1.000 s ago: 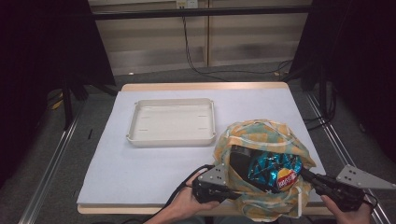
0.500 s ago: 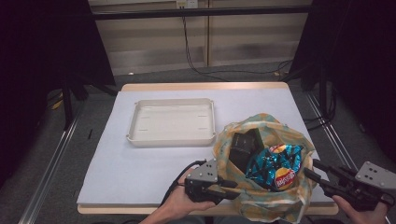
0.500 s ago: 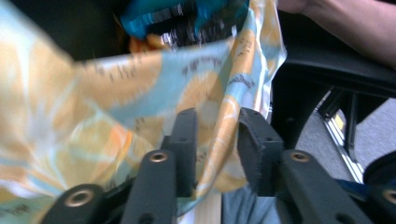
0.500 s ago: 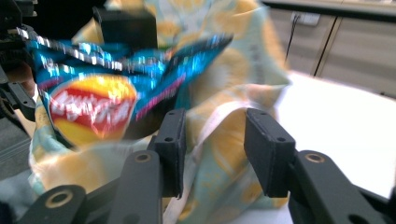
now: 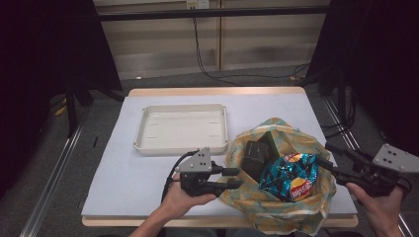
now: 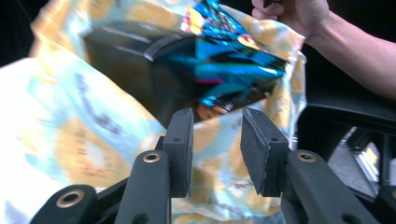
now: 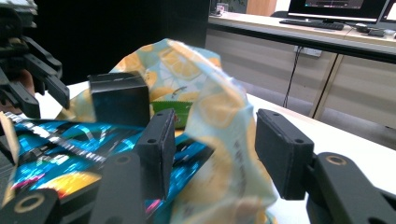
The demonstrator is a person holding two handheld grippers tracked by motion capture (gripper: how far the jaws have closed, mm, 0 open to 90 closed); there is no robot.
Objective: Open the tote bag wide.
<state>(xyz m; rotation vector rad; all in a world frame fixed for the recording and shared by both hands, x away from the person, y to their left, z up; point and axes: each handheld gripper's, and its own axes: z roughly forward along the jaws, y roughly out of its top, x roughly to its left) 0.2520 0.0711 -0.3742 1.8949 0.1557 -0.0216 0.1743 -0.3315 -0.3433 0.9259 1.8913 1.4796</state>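
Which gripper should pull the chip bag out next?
Right, probably. The right gripper is open at the bag's rim beside the chip bag; the left gripper sits at the opposite rim, farther off.

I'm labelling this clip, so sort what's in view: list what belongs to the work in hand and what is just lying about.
In the job:
- lemon-print bag, open, both grippers at its rim
- blue chip packet inside it
- black box inside it
- left gripper
- right gripper

Just lying about:
- white tray, apart from the bag
- cables on the floor behind

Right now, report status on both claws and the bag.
Left claw open at the bag rim. Right claw open, rim fabric between its jaws. Chip packet and black box inside. Tray behind, nothing blocking.
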